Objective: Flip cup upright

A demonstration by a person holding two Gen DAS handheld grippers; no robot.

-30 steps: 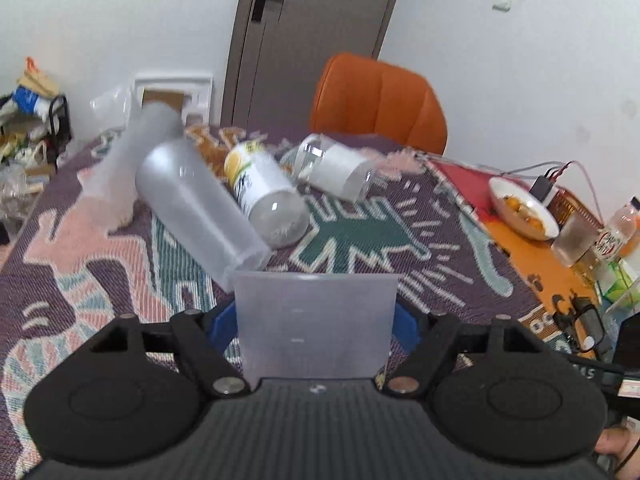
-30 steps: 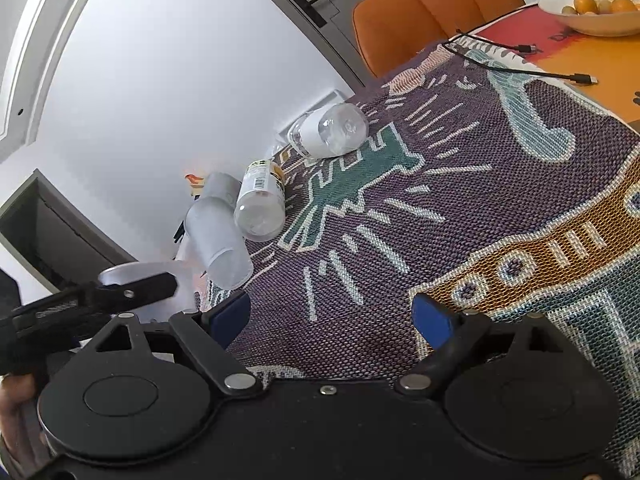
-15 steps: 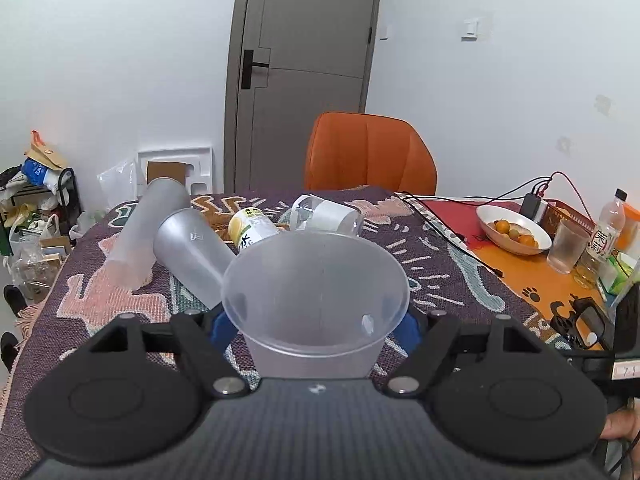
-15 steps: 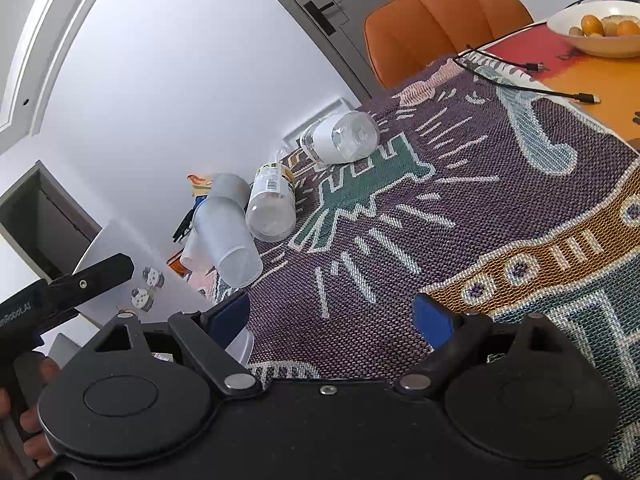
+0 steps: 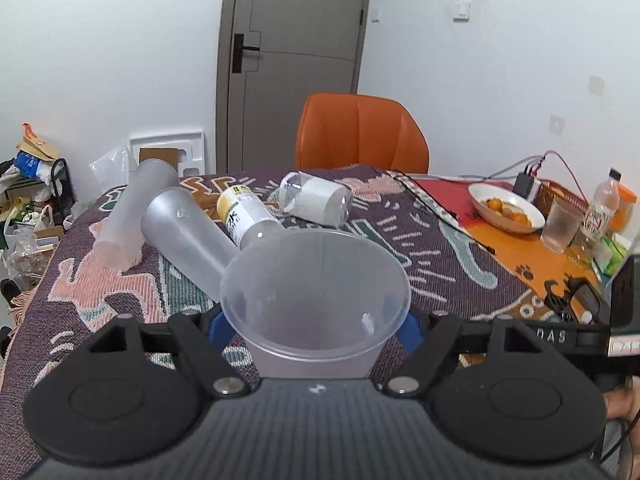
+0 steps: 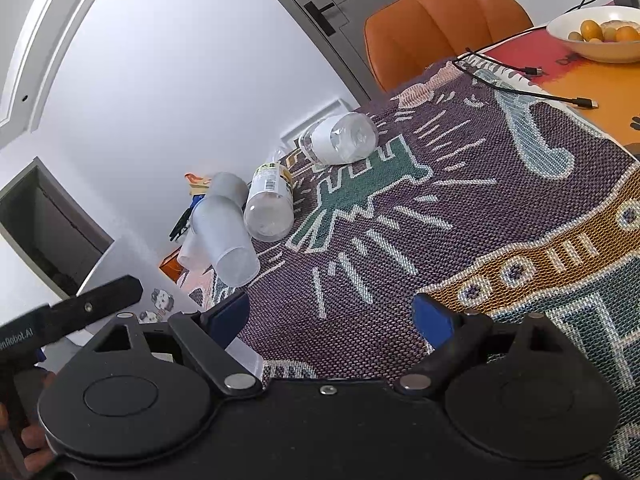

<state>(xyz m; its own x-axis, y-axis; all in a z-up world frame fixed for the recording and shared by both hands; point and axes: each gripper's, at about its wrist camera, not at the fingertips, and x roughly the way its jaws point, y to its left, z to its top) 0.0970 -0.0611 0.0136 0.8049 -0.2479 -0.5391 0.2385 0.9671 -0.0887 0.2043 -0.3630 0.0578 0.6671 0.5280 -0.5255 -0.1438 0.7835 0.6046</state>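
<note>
My left gripper (image 5: 315,326) is shut on a frosted translucent plastic cup (image 5: 316,300), held upright with its open mouth facing up, just above the patterned cloth (image 5: 440,264). Two more frosted cups (image 5: 188,240) (image 5: 132,208) lie on their sides on the cloth behind it, left of centre. In the right wrist view my right gripper (image 6: 332,320) is open and empty above the cloth (image 6: 440,220); the lying cups (image 6: 224,232) are far left, and part of the held cup (image 6: 128,276) shows at the left edge, next to the left gripper.
Two plastic bottles (image 5: 248,212) (image 5: 316,198) lie on the cloth behind the cups. An orange chair (image 5: 360,132) stands at the far edge. At the right are a fruit bowl (image 5: 506,208), a glass (image 5: 562,226), a drink bottle (image 5: 600,208) and cables.
The left gripper has turned the held cup from mouth-away to mouth-up and tilted level. The right gripper stayed open, shifting only slightly.
</note>
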